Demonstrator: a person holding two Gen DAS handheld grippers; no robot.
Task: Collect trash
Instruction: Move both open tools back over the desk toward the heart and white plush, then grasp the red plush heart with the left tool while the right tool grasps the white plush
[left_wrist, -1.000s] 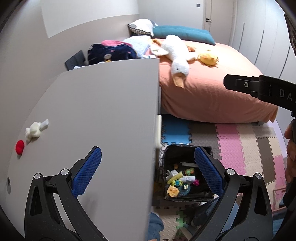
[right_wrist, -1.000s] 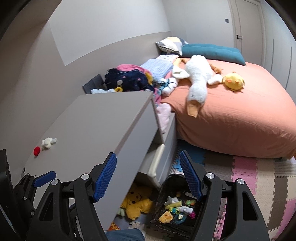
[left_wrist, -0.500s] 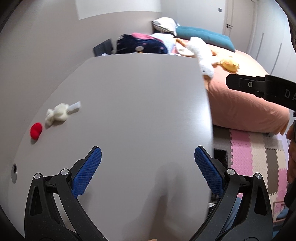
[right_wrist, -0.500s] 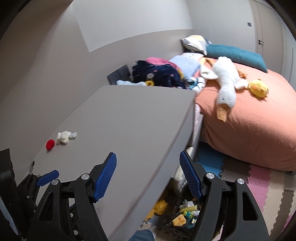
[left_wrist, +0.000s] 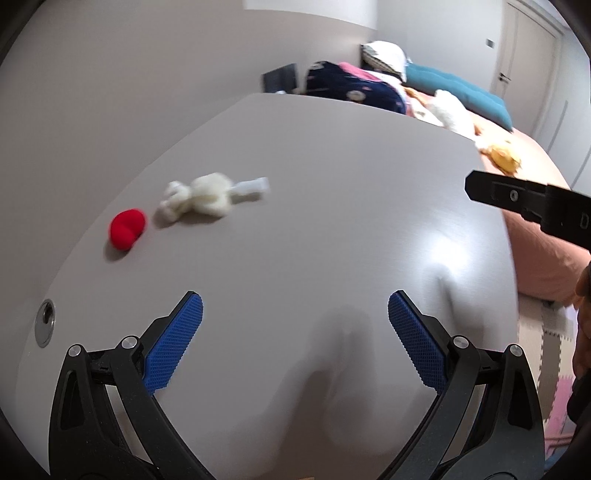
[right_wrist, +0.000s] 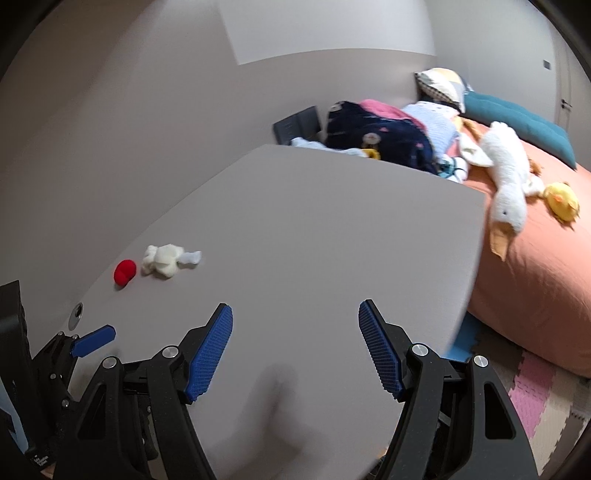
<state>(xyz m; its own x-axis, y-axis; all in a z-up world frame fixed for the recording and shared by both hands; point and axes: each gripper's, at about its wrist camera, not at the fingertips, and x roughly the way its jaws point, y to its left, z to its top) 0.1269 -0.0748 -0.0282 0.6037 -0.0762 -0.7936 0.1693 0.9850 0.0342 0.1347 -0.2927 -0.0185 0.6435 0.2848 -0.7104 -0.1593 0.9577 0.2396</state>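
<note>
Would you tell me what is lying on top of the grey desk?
On the grey desk lie a red ball and a crumpled white wad, side by side. The gripper frames cover its near edge.

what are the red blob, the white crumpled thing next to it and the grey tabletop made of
Red blob: looks like soft foam or felt; matte, rounded, with a crease and no shine.
White crumpled thing: probably tissue or cotton wadding; fluffy, lumpy outline, with a twisted tail. Blur leaves it open.
Grey tabletop: likely laminate or painted board; smooth, satin, with a soft light glare in the left wrist view.
</note>
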